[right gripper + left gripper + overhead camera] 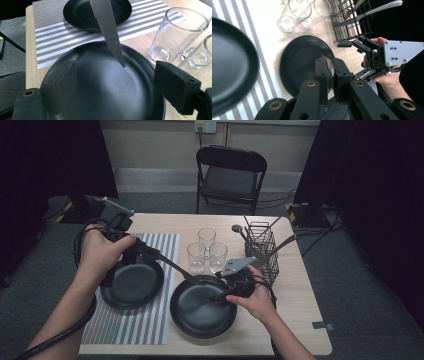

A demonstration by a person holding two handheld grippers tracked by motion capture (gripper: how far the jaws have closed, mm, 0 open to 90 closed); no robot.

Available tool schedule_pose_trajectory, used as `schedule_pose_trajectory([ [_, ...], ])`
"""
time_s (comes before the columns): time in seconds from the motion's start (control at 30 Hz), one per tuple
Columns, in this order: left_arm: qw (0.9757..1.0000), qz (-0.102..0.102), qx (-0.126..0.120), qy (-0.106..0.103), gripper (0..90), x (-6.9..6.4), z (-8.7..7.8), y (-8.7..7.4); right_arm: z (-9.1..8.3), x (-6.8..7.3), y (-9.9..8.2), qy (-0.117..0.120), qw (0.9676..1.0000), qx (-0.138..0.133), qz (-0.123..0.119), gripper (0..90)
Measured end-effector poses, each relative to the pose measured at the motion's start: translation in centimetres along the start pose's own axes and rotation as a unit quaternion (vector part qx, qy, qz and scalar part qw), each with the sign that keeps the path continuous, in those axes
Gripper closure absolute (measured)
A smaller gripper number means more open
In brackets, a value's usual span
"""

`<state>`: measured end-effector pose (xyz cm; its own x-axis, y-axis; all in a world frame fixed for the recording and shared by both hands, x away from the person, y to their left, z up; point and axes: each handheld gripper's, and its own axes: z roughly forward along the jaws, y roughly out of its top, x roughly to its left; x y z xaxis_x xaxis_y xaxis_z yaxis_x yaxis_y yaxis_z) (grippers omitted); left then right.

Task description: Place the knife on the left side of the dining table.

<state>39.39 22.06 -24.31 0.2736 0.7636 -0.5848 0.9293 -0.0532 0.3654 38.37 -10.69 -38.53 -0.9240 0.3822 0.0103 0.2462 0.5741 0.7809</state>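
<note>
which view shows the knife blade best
The right gripper view: the serrated knife hangs point-down over the black plate, teeth sharp. The high view shows it as a thin dark bar. In the left gripper view, the left gripper is shut on it edge-on.

Staged recording room or lab, small wooden table [295, 295] on grey carpet [370, 290], black curtains [380, 165] at both sides, folding chair [230, 172] against bare wall, cables [272, 200] across floor, wall socket [205, 126].
</note>
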Motion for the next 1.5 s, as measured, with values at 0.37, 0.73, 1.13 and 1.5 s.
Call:
schedule_pose_trajectory([
  [0.37,0.9999,-0.015,-0.004,0.004,83.7,1.1,-1.2,-0.9,0.5,-0.2,0.7,0.009,1.0,-0.002,-0.004,18.3],
  [0.73,0.9992,-0.032,-0.016,0.019,83.7,2.7,-2.8,-1.9,1.4,0.3,1.1,0.018,0.9998,0.004,-0.012,19.1],
  [1.13,0.9989,-0.031,-0.016,0.032,83.7,4.5,-4.1,-3.1,2.8,1.1,1.4,0.025,0.9995,0.01,-0.019,19.5],
  [1.5,0.9983,-0.045,-0.019,0.03,83.7,6.1,-5.5,-4.3,3.5,1.9,1.9,0.032,0.9992,0.007,-0.022,19.5],
])
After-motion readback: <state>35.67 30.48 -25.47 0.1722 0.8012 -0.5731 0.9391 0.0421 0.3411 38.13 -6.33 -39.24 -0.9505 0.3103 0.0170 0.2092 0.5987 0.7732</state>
